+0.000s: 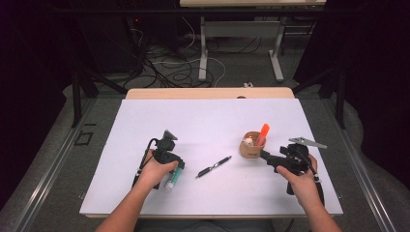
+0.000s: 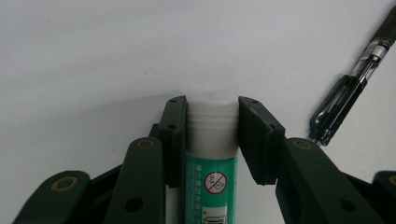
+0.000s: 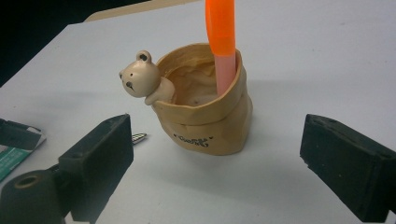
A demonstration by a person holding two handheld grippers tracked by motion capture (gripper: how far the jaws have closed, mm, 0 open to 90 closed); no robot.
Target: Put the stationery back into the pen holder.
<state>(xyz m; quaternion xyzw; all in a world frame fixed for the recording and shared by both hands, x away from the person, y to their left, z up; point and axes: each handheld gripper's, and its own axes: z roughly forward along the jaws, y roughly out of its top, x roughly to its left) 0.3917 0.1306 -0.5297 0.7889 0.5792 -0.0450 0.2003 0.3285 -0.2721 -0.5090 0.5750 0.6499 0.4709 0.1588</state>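
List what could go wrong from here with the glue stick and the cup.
1. The left hand-held gripper pinches the glue stick near its white end, so the long body may swing or slip when lifted.
2. The cup is small and already holds an orange marker; a bump from the stick could tip it.
3. The right hand-held gripper stands open around the cup without gripping it, so nothing steadies it.

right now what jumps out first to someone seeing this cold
The bright orange highlighter standing in the tan bear-trimmed pen cup right of centre catches the eye first, with the right claw open just before it. At the left, the left claw is shut on a green-and-white marker; a black pen lies loose between.
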